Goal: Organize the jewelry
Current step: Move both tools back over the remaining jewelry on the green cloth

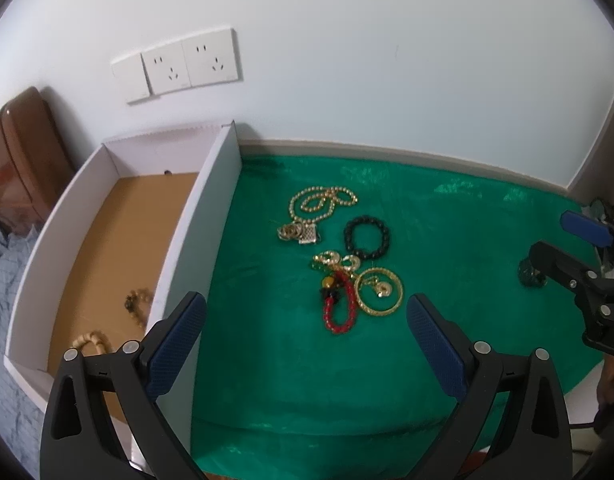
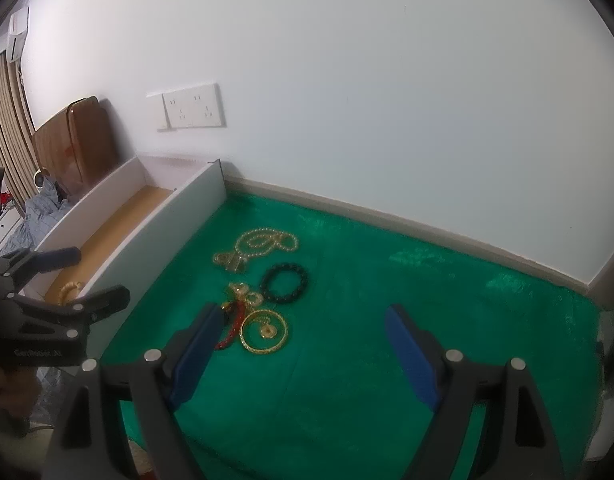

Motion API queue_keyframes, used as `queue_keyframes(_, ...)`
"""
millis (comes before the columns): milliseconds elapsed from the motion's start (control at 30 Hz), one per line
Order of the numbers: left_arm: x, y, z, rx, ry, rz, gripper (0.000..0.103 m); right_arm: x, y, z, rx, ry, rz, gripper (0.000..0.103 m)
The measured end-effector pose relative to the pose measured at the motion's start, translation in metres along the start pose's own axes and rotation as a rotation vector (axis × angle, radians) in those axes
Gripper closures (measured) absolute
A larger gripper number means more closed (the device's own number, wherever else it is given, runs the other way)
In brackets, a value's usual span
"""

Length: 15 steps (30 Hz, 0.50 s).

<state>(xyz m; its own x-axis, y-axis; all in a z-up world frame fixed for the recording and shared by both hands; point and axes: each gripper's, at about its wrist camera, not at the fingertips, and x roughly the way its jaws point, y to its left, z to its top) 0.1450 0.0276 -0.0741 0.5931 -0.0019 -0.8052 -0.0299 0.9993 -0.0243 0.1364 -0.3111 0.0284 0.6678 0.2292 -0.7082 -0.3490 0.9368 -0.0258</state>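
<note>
The jewelry lay in a loose cluster on the green cloth (image 1: pixel 447 216), just right of the white box (image 1: pixel 211 216): a gold bangle (image 1: pixel 379 292), a black bead bracelet (image 1: pixel 367 238), a pearl necklace (image 1: pixel 321 200) and a red bead bracelet (image 1: pixel 341 308). In the right wrist view a finger (image 2: pixel 199 344) hid part of the red one. Inside the box, two blurred beaded pieces showed. The left gripper (image 1: pixel 307 340) and right gripper (image 2: pixel 303 352) were both spread wide and empty.
</note>
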Motion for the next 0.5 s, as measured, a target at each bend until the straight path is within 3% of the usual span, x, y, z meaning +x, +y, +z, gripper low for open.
queue_keyframes(333,0.026,0.006,0.004,-0.016,0.081,-0.062,0.003,0.009,-0.003,0.001,0.006,0.028,0.005,0.018)
queue_keyframes(500,0.062,0.004,0.028,0.000,0.107,-0.162,0.003,0.015,-0.005,-0.002,0.017,0.052,0.012,0.018)
